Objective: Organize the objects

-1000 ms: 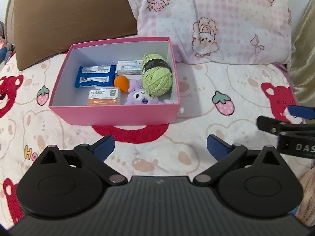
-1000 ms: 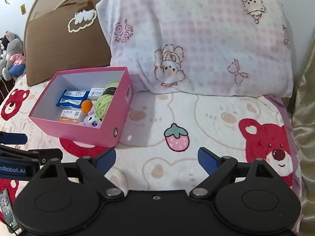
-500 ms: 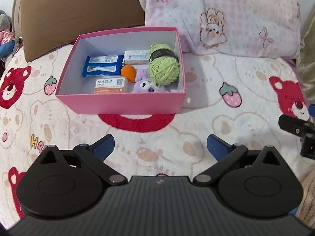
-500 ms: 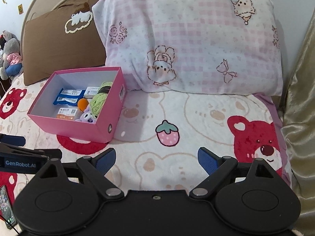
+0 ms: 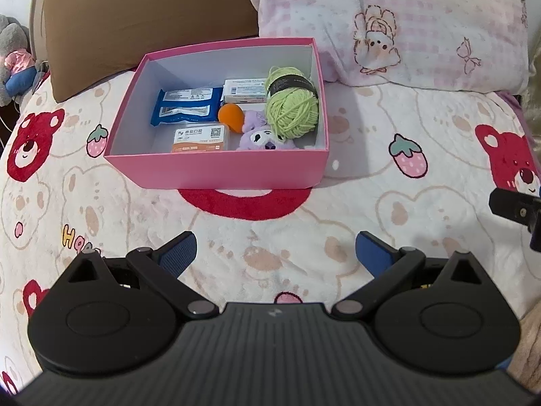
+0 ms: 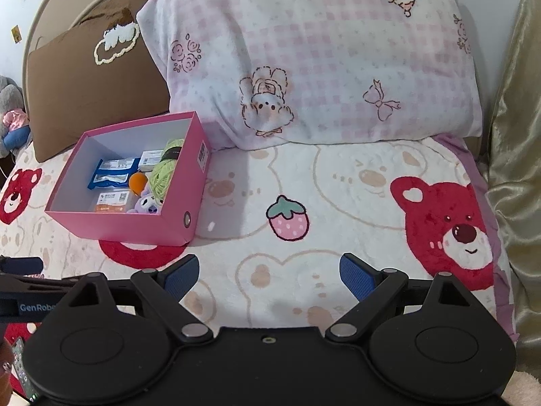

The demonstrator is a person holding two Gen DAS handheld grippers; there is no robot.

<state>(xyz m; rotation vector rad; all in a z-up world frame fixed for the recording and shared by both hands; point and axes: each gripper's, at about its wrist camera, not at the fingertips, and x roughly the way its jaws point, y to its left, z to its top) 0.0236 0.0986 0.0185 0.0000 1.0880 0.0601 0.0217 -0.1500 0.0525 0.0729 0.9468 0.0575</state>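
Observation:
A pink box (image 5: 219, 172) (image 6: 115, 226) sits on the bear-print blanket. Inside lie a green yarn ball (image 5: 292, 106) (image 6: 162, 176), a blue wipes pack (image 5: 186, 106) (image 6: 113, 172), an orange ball (image 5: 230, 117) (image 6: 138, 182), a purple plush (image 5: 263, 137) (image 6: 148, 204), an orange-labelled case (image 5: 201, 138) (image 6: 111, 202) and a white carton (image 5: 245, 90) (image 6: 151, 159). My left gripper (image 5: 275, 257) hovers open in front of the box, holding nothing. My right gripper (image 6: 268, 279) is open and empty, to the right of the box; part of it shows at the left wrist view's right edge.
A brown pillow (image 5: 145, 20) (image 6: 91, 91) and a pink checked pillow (image 5: 405, 20) (image 6: 321, 57) lean behind the box. Plush toys (image 5: 13, 64) sit at the far left. A gold fabric (image 6: 517, 169) borders the bed on the right. A phone (image 6: 20, 368) shows bottom left.
Both grippers have pulled back and risen from the box, which now looks smaller and farther. The jaws stayed open and the box's contents did not move.

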